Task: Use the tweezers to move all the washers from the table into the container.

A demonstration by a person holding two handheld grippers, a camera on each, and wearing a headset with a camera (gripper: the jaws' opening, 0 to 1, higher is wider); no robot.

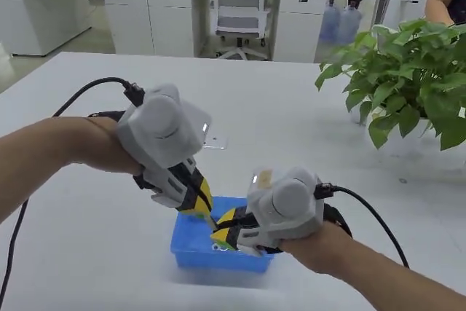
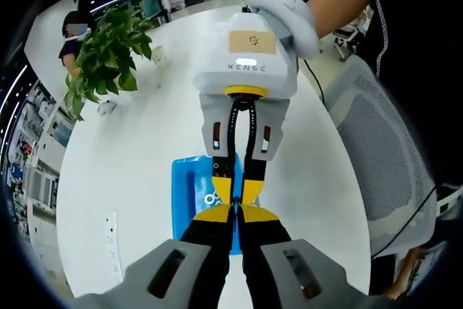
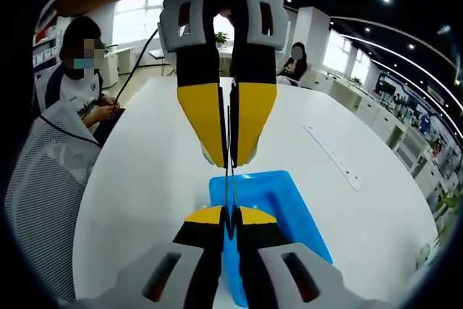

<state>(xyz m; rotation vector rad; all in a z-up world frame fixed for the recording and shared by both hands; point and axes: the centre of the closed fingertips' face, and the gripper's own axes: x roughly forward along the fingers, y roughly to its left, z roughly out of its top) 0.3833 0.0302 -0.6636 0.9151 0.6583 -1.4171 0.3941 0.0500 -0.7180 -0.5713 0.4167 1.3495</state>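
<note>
Black cable (image 1: 80,96) trails off the left gripper (image 1: 207,213), which comes in from the left over the white tabletop (image 1: 291,107). Its jaws are pressed together on the thin metal tweezers (image 3: 230,157). Flat power strip (image 1: 215,143) lies just behind it. The blue container (image 1: 218,260) sits near the front edge, right under both grippers, which block most of its inside. A small pale ring in it, maybe a washer (image 2: 210,199), is too small to be sure. Right gripper (image 1: 222,232) faces the left one tip to tip, jaws also pinching the tweezers. Leafy plant (image 1: 408,78) stands on the far right of the tabletop, well apart. Office chair (image 1: 240,12) and desks sit behind.
</note>
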